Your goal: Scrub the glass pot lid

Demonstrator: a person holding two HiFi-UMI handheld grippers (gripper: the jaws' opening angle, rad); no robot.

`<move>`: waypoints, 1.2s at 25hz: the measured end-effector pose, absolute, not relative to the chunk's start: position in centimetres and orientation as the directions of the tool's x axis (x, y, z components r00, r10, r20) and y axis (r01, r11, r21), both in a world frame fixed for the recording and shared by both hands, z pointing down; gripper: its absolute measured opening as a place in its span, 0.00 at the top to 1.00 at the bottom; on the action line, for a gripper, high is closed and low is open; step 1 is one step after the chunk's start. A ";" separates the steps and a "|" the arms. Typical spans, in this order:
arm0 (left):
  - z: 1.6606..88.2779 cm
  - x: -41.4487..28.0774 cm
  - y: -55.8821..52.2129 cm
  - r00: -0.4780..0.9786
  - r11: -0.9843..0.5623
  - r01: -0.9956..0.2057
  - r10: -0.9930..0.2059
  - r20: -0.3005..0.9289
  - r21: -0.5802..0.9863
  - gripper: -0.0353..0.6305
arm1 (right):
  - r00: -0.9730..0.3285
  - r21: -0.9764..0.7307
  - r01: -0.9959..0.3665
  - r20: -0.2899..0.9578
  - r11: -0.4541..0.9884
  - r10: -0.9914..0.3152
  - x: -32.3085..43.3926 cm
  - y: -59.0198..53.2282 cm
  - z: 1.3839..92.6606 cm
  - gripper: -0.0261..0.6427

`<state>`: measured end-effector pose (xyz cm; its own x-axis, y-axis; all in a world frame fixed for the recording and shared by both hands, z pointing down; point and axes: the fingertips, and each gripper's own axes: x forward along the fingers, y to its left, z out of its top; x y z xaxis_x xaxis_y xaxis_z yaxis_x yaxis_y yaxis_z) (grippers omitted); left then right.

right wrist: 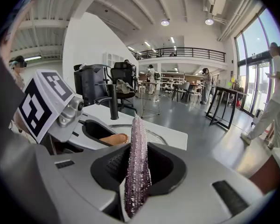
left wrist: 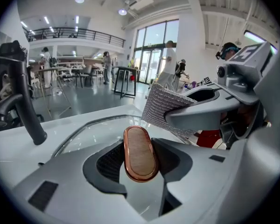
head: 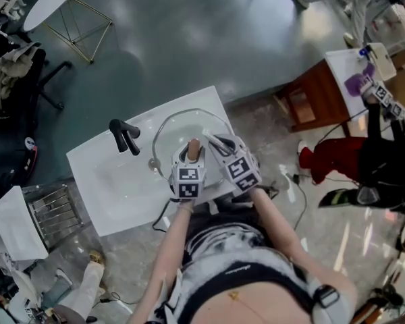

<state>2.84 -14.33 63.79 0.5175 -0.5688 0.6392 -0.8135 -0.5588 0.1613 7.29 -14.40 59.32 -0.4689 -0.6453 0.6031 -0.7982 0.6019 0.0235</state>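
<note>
— Glass pot lid (head: 179,130): where does it lie from your tongs?

— Over the white sink (head: 101,181). My left gripper (left wrist: 140,164) is clamped on its copper-rimmed handle (left wrist: 140,153), and the handle's long axis runs along the jaws, away from me.

— And the scrubber?

— My right gripper (right wrist: 137,171) pinches the scrub pad (right wrist: 137,157) edge-up, just right of that handle. The glass spreads ahead and leftward, so I judge the pad has to sweep left, toward the black faucet (head: 125,137).

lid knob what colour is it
The knob has a copper rim and brown face; clearest in the left gripper view.
</note>
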 end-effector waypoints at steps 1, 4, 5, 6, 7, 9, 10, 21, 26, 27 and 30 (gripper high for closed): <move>63.9 2.9 -14.3 0.524 -0.562 -0.809 -0.553 0.647 0.174 0.67 | -0.474 0.028 -0.788 0.609 0.615 -0.636 7.1 -14.3 59.6 0.83; 63.9 2.9 -14.3 0.533 -0.565 -0.802 -0.534 0.657 0.192 0.67 | -0.500 0.037 -0.742 0.634 0.670 -0.589 6.1 -13.6 60.6 0.84; 64.0 2.9 -14.3 0.532 -0.565 -0.802 -0.533 0.658 0.191 0.67 | -0.505 0.042 -0.729 0.641 0.683 -0.578 5.7 -13.4 60.9 0.83; 64.0 2.9 -14.3 0.532 -0.565 -0.802 -0.533 0.658 0.191 0.67 | -0.506 0.049 -0.722 0.644 0.690 -0.575 5.5 -13.2 61.2 0.84; 64.1 2.9 -14.3 0.532 -0.565 -0.802 -0.532 0.658 0.191 0.67 | -0.502 0.055 -0.721 0.645 0.690 -0.576 5.5 -13.2 61.4 0.83; 64.1 2.9 -14.4 0.532 -0.566 -0.802 -0.531 0.660 0.191 0.67 | -0.488 0.069 -0.724 0.651 0.686 -0.581 5.7 -13.3 61.7 0.83; 64.0 2.9 -14.4 0.532 -0.566 -0.802 -0.530 0.660 0.192 0.67 | -0.479 0.079 -0.724 0.657 0.685 -0.582 5.8 -13.4 61.9 0.83; 64.0 3.0 -14.3 0.533 -0.565 -0.801 -0.525 0.664 0.197 0.67 | -0.459 0.060 -0.742 0.681 0.668 -0.571 6.4 -15.6 63.4 0.83; 64.2 3.0 -14.2 0.527 -0.565 -0.804 -0.528 0.666 0.188 0.67 | -0.472 0.031 -0.744 0.683 0.668 -0.558 6.7 -16.9 63.7 0.83; 64.2 3.0 -14.2 0.525 -0.564 -0.804 -0.529 0.666 0.186 0.67 | -0.474 0.032 -0.740 0.684 0.672 -0.555 6.6 -17.1 63.7 0.83; 64.1 3.0 -14.3 0.523 -0.563 -0.806 -0.530 0.667 0.185 0.67 | -0.479 0.041 -0.723 0.689 0.690 -0.543 6.2 -17.6 63.8 0.83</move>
<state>2.99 -14.26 64.15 0.5235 -0.5302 0.6669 -0.8057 -0.5626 0.1852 6.24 -17.58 63.76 -0.4793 -0.5431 0.6894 -0.7230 0.6896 0.0407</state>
